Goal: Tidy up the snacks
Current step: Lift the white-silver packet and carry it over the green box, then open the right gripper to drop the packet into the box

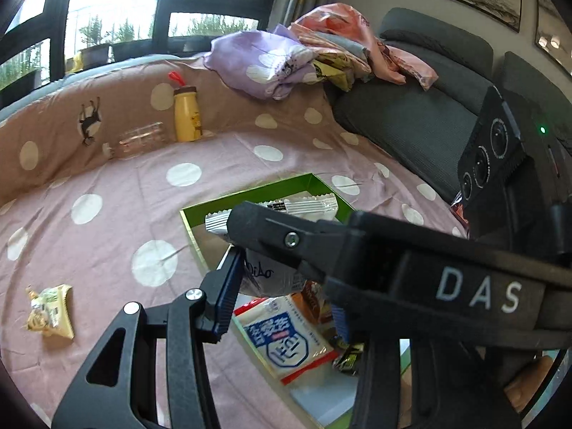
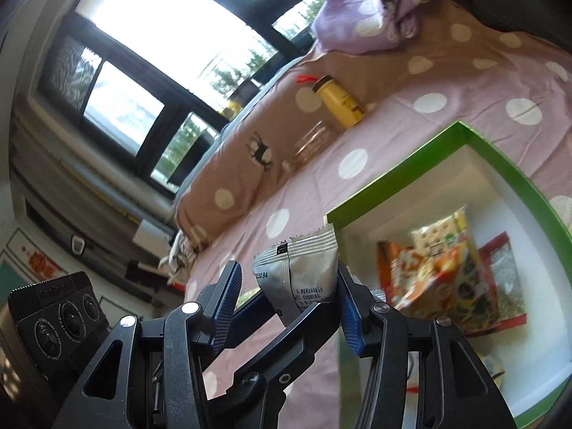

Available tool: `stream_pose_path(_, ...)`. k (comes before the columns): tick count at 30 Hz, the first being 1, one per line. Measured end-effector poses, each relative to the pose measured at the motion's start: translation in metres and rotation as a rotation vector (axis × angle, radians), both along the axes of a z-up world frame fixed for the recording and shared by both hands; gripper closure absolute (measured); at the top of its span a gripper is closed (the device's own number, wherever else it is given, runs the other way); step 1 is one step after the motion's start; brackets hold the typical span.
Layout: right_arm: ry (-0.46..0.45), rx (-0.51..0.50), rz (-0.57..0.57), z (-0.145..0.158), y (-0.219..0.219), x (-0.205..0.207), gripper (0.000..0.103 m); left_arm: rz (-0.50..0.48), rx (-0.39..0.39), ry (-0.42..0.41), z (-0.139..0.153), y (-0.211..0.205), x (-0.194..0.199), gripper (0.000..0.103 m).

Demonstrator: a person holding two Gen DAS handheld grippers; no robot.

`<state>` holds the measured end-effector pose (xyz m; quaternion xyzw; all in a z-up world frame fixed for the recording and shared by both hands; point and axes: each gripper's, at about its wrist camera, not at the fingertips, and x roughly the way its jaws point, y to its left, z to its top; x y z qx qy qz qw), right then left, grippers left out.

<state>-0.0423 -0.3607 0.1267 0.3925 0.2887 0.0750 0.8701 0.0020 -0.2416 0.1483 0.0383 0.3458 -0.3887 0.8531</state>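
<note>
The pink dotted bedsheet (image 1: 118, 193) carries the green box (image 2: 400, 175), which already holds several snack packets. The silver packet (image 2: 304, 271) stands between the fingers of the right gripper (image 2: 287, 296), its long axis pointing up toward the box corner; it seems to touch only the right finger, so the jaws look spread. The box opening lies just right of it. The left gripper (image 1: 282, 286) hovers over the box, jaws spread, crossed by the right one. A yellow packet (image 1: 50, 311) lies apart on the sheet.

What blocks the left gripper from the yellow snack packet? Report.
Nothing visible, so probably reachable: the yellow snack packet lies alone on the bedspread left of the left gripper, though a silver packet sits between its fingers.
</note>
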Motion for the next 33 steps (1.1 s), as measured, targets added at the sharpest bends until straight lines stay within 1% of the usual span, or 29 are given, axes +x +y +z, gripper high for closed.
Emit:
stream_pose_path(2, 0.003, 0.02, -0.027, -0.004, -0.008, 0.003, 0.049, -0.018, 0.006, 0.01, -0.003, -0.01, 0.006, 0.059)
stream_pose_path(6, -0.002, 0.04, -0.088, -0.01, -0.022, 0.005, 0.049, -0.045, -0.008, 0.037, -0.008, -0.024, 0.017, 0.059)
stream_pose_path(10, 0.052, 0.055, -0.13, -0.021, -0.03, 0.011, 0.049, -0.068, 0.008, 0.093, -0.02, -0.036, 0.03, 0.059)
stream_pose_path(12, 0.081, 0.032, -0.158, -0.024, -0.032, 0.012, 0.049, -0.069, 0.012, 0.125, -0.026, -0.04, 0.036, 0.057)
stream_pose_path(16, 0.12, -0.044, -0.19, -0.024, -0.031, 0.011, 0.049, -0.057, 0.022, 0.177, -0.036, -0.046, 0.041, 0.057)
stream_pose_path(17, 0.121, -0.053, -0.194, -0.024, -0.031, 0.011, 0.049, -0.053, 0.024, 0.184, -0.038, -0.047, 0.041, 0.059)
stream_pose_path(20, 0.121, -0.062, -0.203, -0.024, -0.033, 0.01, 0.049, -0.041, 0.031, 0.18, -0.039, -0.045, 0.039, 0.059)
stream_pose_path(21, 0.123, -0.065, -0.211, -0.024, -0.033, 0.01, 0.049, -0.039, 0.031, 0.175, -0.039, -0.044, 0.039, 0.057)
stream_pose_path(25, 0.13, -0.071, -0.233, -0.024, -0.035, 0.008, 0.049, -0.021, 0.013, 0.162, -0.032, -0.031, 0.038, 0.056)
stream_pose_path(28, 0.135, -0.082, -0.248, -0.022, -0.033, 0.006, 0.049, 0.007, -0.007, 0.147, -0.025, -0.016, 0.037, 0.05)
stream_pose_path(30, 0.139, -0.099, -0.243, -0.021, -0.03, 0.007, 0.049, 0.033, -0.011, 0.13, -0.021, -0.002, 0.035, 0.041)
stream_pose_path(33, 0.14, -0.127, -0.24, -0.018, -0.024, 0.008, 0.049, 0.075, -0.019, 0.111, -0.016, 0.02, 0.032, 0.033)
